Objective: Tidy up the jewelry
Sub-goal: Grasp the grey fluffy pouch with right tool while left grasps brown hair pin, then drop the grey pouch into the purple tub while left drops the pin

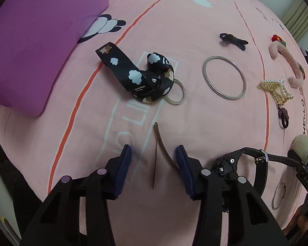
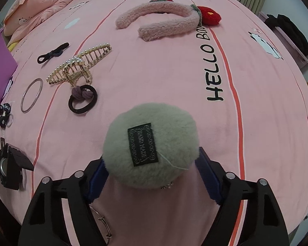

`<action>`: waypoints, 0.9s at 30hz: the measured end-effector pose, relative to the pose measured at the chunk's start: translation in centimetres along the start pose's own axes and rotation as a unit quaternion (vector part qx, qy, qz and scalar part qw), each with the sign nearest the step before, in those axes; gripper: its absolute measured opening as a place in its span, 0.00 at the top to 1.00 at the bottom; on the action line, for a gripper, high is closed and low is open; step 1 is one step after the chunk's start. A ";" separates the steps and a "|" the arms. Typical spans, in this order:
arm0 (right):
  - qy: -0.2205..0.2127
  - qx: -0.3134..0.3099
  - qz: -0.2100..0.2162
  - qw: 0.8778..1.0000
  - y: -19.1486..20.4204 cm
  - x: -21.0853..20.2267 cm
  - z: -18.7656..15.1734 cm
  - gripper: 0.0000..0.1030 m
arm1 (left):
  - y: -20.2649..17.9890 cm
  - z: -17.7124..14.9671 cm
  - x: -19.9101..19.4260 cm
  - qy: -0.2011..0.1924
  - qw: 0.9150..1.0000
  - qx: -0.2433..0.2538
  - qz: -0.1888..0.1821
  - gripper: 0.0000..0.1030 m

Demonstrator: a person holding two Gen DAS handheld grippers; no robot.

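Jaws first, going left to right. On the left gripper (image 1: 154, 153) they stand partly spread, with the thin brown hairpin (image 1: 157, 143) lying on the pink bedspread (image 1: 174, 20) in the gap between the blue pads (image 1: 126, 153). Neither pad clearly presses the pin, though its curved leg runs off close to the right pad, toward five o'clock, and I cannot tell whether it touches there. The pin's bend points to twelve o'clock and its straight leg trails to six, so the long axis runs along the fingers, not across them. A squeeze would therefore meet the pin side-on, which I judge the right way to pinch something this thin and flat on soft cloth; the risk is that the pads slide over it or nip the fabric.

At eleven o'clock from those jaws lies the black cloud-print strap (image 1: 137, 75) with its key ring, at one o'clock the large silver bangle (image 1: 224, 78), and at three o'clock a black watch (image 1: 248, 160).

On the right gripper (image 2: 152, 170) the jaws are wide and bracket the fluffy pale pom-pom (image 2: 151, 145), whose fur meets both pads; whether they really bite I cannot tell. The pom-pom's label runs from twelve to six o'clock. The black hair tie (image 2: 83, 100) and pearl hair claw (image 2: 78, 65) sit at eleven o'clock, the pink fluffy headband (image 2: 164, 18) at twelve. Each hand is nearest its own item.
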State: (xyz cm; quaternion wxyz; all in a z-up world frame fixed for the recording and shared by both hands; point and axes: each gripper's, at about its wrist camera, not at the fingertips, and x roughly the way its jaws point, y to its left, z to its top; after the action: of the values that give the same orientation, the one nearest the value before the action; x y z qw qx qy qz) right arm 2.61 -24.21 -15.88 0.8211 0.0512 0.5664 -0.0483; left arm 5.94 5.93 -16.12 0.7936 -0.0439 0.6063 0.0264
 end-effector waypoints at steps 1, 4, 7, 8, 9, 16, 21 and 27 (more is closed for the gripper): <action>-0.002 -0.001 0.002 1.000 0.0 -0.1 0.0 0.38 | 0.0 0.0 -0.1 -0.003 1.000 0.002 0.001 0.71; -0.007 0.003 0.008 1.000 -0.2 -0.4 0.0 0.43 | -0.2 0.3 -0.6 -0.009 1.000 0.002 -0.006 0.86; -0.015 0.016 0.020 1.000 -0.9 -1.0 -0.3 0.47 | 0.6 0.6 -1.1 -0.014 1.000 -0.011 -0.023 0.88; -0.016 0.021 0.023 0.999 -1.1 -1.2 -0.4 0.47 | 0.8 0.6 -1.4 -0.016 0.999 -0.014 -0.027 0.88; -0.017 0.024 0.025 0.999 -1.3 -1.3 -0.5 0.47 | 0.9 0.5 -1.7 -0.019 0.999 -0.014 -0.030 0.88; -0.040 0.046 0.052 0.997 -2.0 -2.7 -0.5 0.48 | 1.9 -0.5 -3.7 -0.041 0.998 -0.003 -0.039 0.88; -0.063 0.048 0.071 0.994 -2.0 -5.5 -0.6 0.48 | 0.9 -0.8 -6.5 -0.071 0.996 0.024 -0.042 0.88; -0.107 0.032 0.091 0.990 -0.6 -10.1 0.2 0.48 | 0.1 -0.5 -10.3 -0.109 0.991 0.041 -0.062 0.88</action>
State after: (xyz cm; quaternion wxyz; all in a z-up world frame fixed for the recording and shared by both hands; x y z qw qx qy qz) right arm -0.83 -24.62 -6.34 0.8760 0.1230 0.4664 0.0032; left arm 2.72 6.11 -6.37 0.8562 -0.0459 0.5128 -0.0427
